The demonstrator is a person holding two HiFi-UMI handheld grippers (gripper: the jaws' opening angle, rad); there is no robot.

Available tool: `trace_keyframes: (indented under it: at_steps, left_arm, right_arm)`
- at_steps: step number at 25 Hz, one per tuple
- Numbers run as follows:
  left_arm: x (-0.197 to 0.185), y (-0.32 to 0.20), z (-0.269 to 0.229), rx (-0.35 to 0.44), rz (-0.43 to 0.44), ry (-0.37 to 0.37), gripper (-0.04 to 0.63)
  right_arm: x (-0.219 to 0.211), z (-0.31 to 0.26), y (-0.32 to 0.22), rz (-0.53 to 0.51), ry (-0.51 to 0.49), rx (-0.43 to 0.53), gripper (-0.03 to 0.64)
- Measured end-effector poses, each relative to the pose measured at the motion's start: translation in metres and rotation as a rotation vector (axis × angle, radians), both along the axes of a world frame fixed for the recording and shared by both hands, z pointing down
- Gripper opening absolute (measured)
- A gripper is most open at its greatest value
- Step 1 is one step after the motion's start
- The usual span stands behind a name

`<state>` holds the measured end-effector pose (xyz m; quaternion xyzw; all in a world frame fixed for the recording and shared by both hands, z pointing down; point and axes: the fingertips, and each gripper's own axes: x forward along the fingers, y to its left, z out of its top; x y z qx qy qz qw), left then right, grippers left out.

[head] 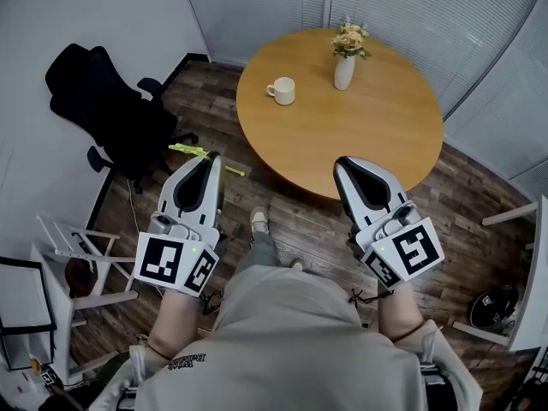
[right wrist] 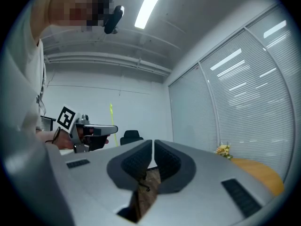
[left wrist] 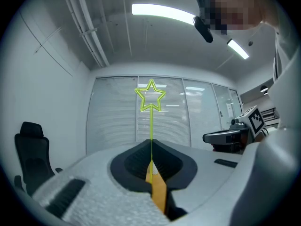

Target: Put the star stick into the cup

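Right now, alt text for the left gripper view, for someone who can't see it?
The left gripper is shut on a thin green star stick, its star end out ahead against window blinds. A black chair sits at left.

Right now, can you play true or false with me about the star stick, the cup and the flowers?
The left gripper holds the star stick. True.
The star stick is inside the cup. False: the cup stands on the round table, and the stick is off in the gripper.
The vase has flowers in it. True.
The right gripper holds a spoon. False: its jaws are together on nothing.
The office chair is red. False: it is black.
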<state>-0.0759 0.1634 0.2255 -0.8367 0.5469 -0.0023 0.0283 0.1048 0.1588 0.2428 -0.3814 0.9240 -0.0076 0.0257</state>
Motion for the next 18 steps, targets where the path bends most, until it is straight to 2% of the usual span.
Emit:
trace_keyframes:
  at_steps: [9,18]
  left_arm:
    - [-0.011,-0.037,0.007,-0.017,0.026,0.004,0.023]
    - [-0.017,-0.096,0.029,-0.078,0.062,-0.004,0.023]
  right_arm:
    - [-0.018,0.009,-0.036,0.005,0.014,-0.022,0.037]
    - [-0.03,0.02,-0.093,0.021,0.027,-0.055,0.037]
